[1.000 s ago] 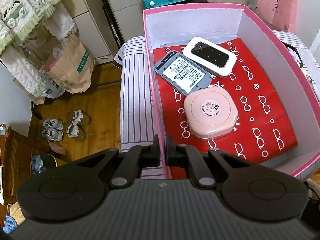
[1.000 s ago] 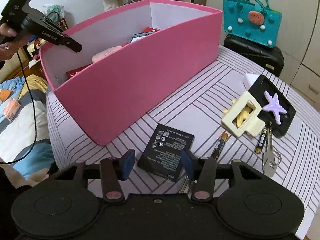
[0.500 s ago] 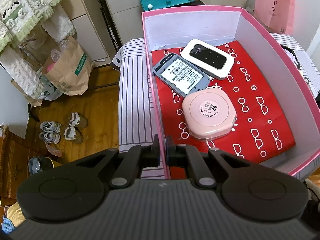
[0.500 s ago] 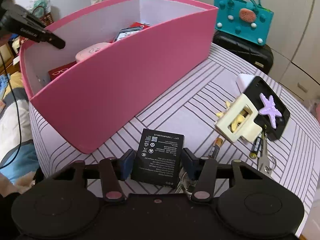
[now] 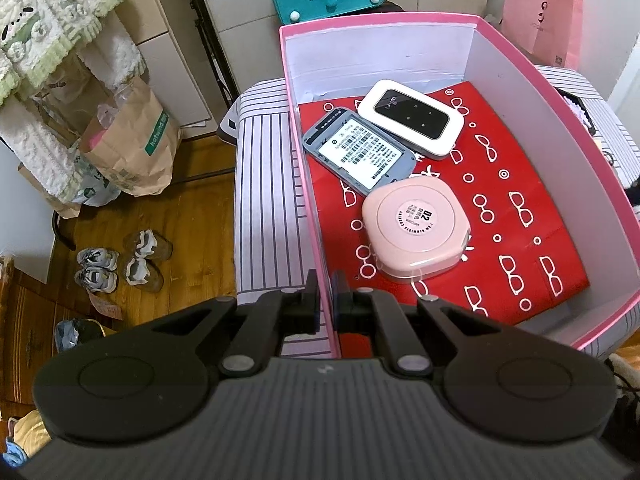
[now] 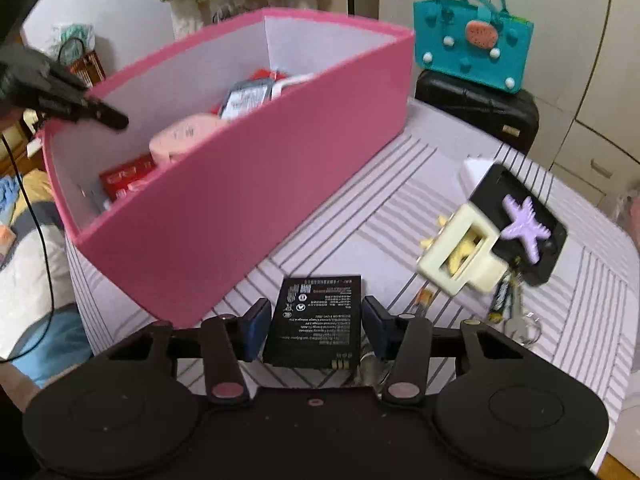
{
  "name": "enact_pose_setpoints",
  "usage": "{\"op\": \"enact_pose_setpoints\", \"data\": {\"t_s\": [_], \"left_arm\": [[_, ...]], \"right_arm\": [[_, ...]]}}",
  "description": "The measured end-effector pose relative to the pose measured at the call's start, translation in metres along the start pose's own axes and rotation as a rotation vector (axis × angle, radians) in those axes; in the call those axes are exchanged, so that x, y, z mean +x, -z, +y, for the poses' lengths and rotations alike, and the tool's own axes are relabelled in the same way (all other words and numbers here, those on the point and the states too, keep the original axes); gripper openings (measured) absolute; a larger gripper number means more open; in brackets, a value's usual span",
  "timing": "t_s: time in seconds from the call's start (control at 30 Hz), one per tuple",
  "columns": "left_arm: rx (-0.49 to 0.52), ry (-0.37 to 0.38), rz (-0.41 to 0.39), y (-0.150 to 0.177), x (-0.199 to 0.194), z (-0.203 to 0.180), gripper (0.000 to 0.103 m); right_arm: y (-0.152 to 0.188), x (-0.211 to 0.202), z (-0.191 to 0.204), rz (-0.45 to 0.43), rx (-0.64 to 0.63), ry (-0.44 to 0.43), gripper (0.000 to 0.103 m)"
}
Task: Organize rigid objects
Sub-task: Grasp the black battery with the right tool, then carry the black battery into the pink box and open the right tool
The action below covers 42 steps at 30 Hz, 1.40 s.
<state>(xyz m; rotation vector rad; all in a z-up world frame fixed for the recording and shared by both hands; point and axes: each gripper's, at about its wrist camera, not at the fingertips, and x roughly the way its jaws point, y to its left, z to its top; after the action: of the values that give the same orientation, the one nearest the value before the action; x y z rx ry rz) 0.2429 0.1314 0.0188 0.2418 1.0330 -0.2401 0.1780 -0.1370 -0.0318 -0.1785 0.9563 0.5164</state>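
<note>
My left gripper (image 5: 325, 294) is shut on the near left wall of the pink box (image 5: 306, 184); it also shows in the right wrist view (image 6: 108, 114). Inside the box lie a white pocket router (image 5: 410, 118), a grey back cover (image 5: 358, 150) and a pink round-cornered case (image 5: 416, 228) on red paper. My right gripper (image 6: 314, 320) is shut on a black flat battery (image 6: 318, 320) and holds it above the striped table, beside the pink box (image 6: 248, 192).
On the striped tablecloth (image 6: 580, 320) lie a cream hair clip (image 6: 460, 256), a black tray with a purple starfish (image 6: 520, 220), AA batteries (image 6: 502, 300) and keys (image 6: 520, 324). A teal bag (image 6: 474, 46) stands on a black case behind.
My right gripper closed on the black battery and lifted it off the table, nearer the box. My left gripper kept its hold on the box wall.
</note>
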Motion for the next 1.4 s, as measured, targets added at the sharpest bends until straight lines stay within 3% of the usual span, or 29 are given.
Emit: {"op": "enact_pose_setpoints", "data": {"t_s": [0.03, 0.07, 0.17, 0.33, 0.4, 0.47, 0.57, 0.67, 0.9, 1.13, 1.4], "left_arm": [[0.002, 0.001, -0.002, 0.0, 0.0, 0.0, 0.005], [0.003, 0.002, -0.004, 0.0, 0.0, 0.0, 0.005], [0.003, 0.01, -0.006, 0.001, 0.0, 0.002, 0.005], [0.008, 0.007, -0.014, 0.002, -0.001, 0.001, 0.005], [0.009, 0.006, -0.015, 0.002, -0.001, 0.001, 0.005], [0.006, 0.009, -0.015, 0.002, -0.001, 0.001, 0.006], [0.007, 0.011, -0.016, 0.003, -0.001, 0.0, 0.006], [0.007, 0.012, -0.017, 0.002, -0.001, -0.001, 0.006], [0.004, 0.016, -0.015, 0.002, -0.001, 0.0, 0.006], [0.009, 0.017, -0.016, 0.002, -0.001, 0.001, 0.006], [0.006, 0.023, -0.017, 0.002, 0.0, 0.003, 0.006]], "right_arm": [[-0.002, -0.005, -0.001, -0.011, 0.005, 0.004, 0.047], [-0.005, -0.008, -0.002, -0.02, -0.005, 0.018, 0.011], [-0.012, -0.012, -0.008, -0.009, 0.001, -0.021, 0.01], [-0.011, -0.009, -0.001, 0.037, -0.045, -0.048, 0.021], [-0.01, -0.01, 0.001, 0.045, -0.035, -0.076, 0.04], [-0.007, -0.007, 0.005, 0.081, -0.057, -0.117, 0.047], [0.0, 0.001, 0.016, 0.118, -0.116, -0.074, 0.052], [0.004, 0.01, 0.022, 0.139, -0.151, -0.035, 0.055], [-0.001, 0.02, 0.016, 0.146, -0.132, -0.059, 0.061], [-0.004, 0.018, 0.024, 0.163, -0.133, -0.011, 0.054], [-0.014, -0.005, 0.012, 0.075, -0.092, 0.035, 0.054]]}}
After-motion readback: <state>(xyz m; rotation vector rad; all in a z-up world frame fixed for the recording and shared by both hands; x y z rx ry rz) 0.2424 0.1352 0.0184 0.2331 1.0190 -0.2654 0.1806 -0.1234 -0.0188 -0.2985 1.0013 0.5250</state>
